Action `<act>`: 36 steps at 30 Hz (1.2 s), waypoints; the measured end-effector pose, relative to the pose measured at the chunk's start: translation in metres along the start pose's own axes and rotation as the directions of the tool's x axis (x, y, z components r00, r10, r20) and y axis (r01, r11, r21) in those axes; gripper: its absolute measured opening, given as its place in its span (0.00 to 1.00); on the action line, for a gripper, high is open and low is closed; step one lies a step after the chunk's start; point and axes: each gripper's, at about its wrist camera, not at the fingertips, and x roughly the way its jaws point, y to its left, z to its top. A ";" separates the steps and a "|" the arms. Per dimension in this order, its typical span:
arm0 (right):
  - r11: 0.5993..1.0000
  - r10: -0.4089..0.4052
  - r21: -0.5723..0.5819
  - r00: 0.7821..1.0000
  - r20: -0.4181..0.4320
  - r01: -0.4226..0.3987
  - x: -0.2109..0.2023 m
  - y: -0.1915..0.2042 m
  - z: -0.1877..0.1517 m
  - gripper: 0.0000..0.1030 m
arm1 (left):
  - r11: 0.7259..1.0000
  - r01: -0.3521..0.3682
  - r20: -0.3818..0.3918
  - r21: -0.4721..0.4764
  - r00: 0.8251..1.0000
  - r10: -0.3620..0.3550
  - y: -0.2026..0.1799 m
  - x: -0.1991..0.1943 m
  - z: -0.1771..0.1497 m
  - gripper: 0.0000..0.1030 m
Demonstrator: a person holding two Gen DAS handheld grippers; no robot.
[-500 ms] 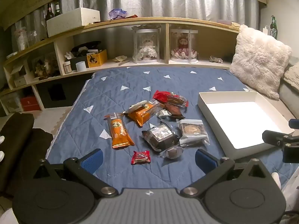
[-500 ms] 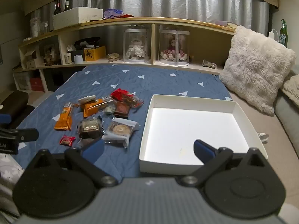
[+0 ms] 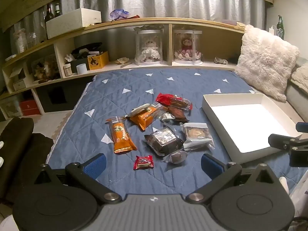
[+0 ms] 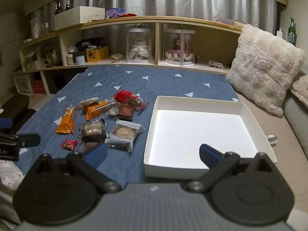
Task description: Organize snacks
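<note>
Nothing is packed yet: the white box (image 4: 198, 104) is sitting empty, snacks (image 3: 163, 127) lying beside it, both tongs (image 3: 153, 162) (image 4: 153, 153) gaping apart.

Left gripper (image 3: 153, 164), right gripper (image 4: 153, 154): black linkage arms, blue fingertip pads, silver pivot screws, grey ribbed housing.

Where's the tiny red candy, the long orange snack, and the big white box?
tiny red candy (image 3: 144, 162), left wrist view, middle of its wrapper.
long orange snack (image 3: 120, 135), left wrist view, middle of the packet.
big white box (image 4: 194, 102), right wrist view, far wall.
</note>
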 end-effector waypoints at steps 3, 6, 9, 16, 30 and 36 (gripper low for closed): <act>1.000 -0.002 -0.003 1.000 -0.001 0.002 0.000 0.000 0.000 0.99 | 1.000 -0.001 0.001 0.000 1.000 0.001 0.000 0.000 0.000 1.00; 1.000 -0.003 -0.005 1.000 -0.004 0.003 0.001 0.001 0.001 0.99 | 1.000 -0.001 0.000 0.000 1.000 0.001 0.000 0.000 0.000 1.00; 1.000 -0.003 -0.004 1.000 -0.005 0.003 0.001 0.001 0.000 0.99 | 1.000 -0.001 0.000 0.000 1.000 0.001 0.000 0.000 0.000 1.00; 1.000 -0.004 -0.008 1.000 -0.005 0.004 0.001 0.000 0.000 0.99 | 1.000 0.000 0.000 -0.003 1.000 0.000 0.000 0.000 0.000 1.00; 1.000 -0.004 -0.010 1.000 -0.009 0.004 0.001 0.000 0.000 0.99 | 1.000 0.001 0.000 -0.003 1.000 -0.001 -0.008 0.001 -0.003 1.00; 1.000 -0.006 -0.013 1.000 -0.010 0.005 0.001 0.000 0.000 0.99 | 1.000 0.002 0.000 -0.003 1.000 -0.002 -0.011 0.002 -0.004 1.00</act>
